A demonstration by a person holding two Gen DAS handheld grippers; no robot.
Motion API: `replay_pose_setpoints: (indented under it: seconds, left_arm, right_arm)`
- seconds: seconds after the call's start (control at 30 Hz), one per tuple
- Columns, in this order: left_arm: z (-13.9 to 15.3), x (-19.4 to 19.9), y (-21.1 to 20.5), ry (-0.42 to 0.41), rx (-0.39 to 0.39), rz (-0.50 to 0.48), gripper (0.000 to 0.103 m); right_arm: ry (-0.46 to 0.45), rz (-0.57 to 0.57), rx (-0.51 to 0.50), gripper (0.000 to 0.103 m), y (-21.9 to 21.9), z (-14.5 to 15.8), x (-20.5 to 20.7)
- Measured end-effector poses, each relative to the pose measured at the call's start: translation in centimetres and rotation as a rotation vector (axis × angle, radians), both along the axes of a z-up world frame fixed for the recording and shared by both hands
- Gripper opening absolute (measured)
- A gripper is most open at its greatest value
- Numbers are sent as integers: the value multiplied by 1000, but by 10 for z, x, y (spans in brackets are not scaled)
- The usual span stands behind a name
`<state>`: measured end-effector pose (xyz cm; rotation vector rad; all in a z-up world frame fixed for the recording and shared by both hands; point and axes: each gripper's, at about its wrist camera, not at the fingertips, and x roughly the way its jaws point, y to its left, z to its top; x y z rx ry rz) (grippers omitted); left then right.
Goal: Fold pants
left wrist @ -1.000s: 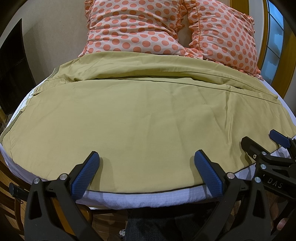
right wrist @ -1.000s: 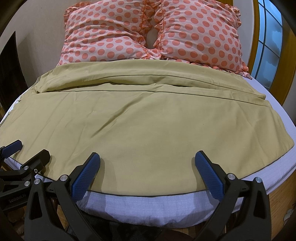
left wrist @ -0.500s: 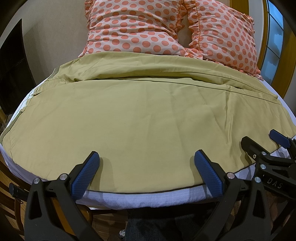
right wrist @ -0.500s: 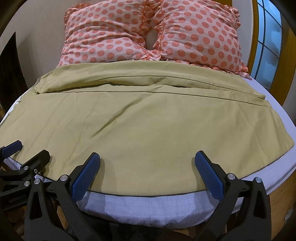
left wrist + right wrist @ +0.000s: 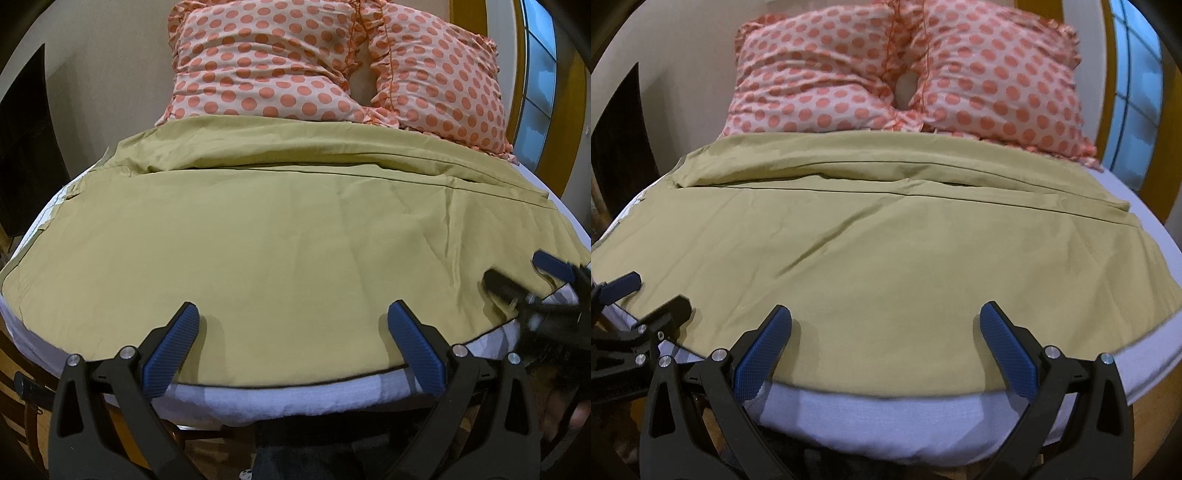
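Observation:
Olive-green pants (image 5: 288,236) lie spread flat across the bed, with a fold line along their far side; they also show in the right wrist view (image 5: 886,251). My left gripper (image 5: 291,332) is open and empty, hovering over the near hem. My right gripper (image 5: 886,332) is open and empty over the near hem further right. The right gripper shows blurred at the right edge of the left wrist view (image 5: 546,280). The left gripper shows at the left edge of the right wrist view (image 5: 646,302).
Two orange polka-dot pillows (image 5: 332,70) lean at the head of the bed, also in the right wrist view (image 5: 905,74). The white mattress edge (image 5: 295,398) runs just below the hem. A window (image 5: 535,74) is at the right, a dark panel (image 5: 22,147) at the left.
Both grippers have risen and shifted slightly forward over the hem; the right one is in motion and blurred. Both stay open. The pants have not moved.

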<state>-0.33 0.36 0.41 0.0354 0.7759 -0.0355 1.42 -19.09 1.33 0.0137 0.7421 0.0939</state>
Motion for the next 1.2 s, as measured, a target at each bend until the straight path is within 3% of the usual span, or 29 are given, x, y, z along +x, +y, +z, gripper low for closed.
replay_pose_setpoints:
  seconds: [0.17, 0.3, 0.43, 0.6, 0.67, 0.77, 0.8, 0.83, 0.9, 0.97, 1.07, 1.2]
  left_arm:
    - [27, 17, 16, -64, -67, -7, 101]
    - [45, 40, 26, -97, -109, -2, 101]
    - [49, 57, 29, -92, -120, 4, 101]
    - [49, 74, 28, -88, -89, 0, 101]
    - [49, 75, 29, -93, -79, -6, 101]
    - [49, 83, 31, -95, -88, -15, 101]
    - [49, 86, 32, -94, -100, -18, 101]
    - [48, 87, 33, -93, -115, -22, 101]
    - [46, 90, 39, -91, -169, -30, 101]
    - [45, 91, 44, -90, -213, -31, 101]
    - [47, 88, 52, -96, -266, -39, 101]
    - [60, 72, 70, -162, -314, -58, 101]
  right_arm:
    - [-65, -200, 28, 102, -75, 66, 65]
    - [-3, -409, 14, 99, -138, 88, 150]
    - [168, -656, 110, 76, -210, 67, 253]
    - [289, -871, 181, 71, -265, 27, 319]
    - [319, -914, 217, 72, -276, 15, 329]
    - [304, -922, 87, 60, -274, 8, 340]
    - [258, -880, 59, 49, -270, 8, 339]
    - [236, -863, 52, 30, -269, 7, 336]
    - [193, -840, 68, 13, -272, 6, 326]
    - [137, -810, 194, 6, -290, 4, 310]
    - [68, -772, 410, 4, -313, 4, 283]
    - [-79, -664, 604, 4, -325, 28, 206]
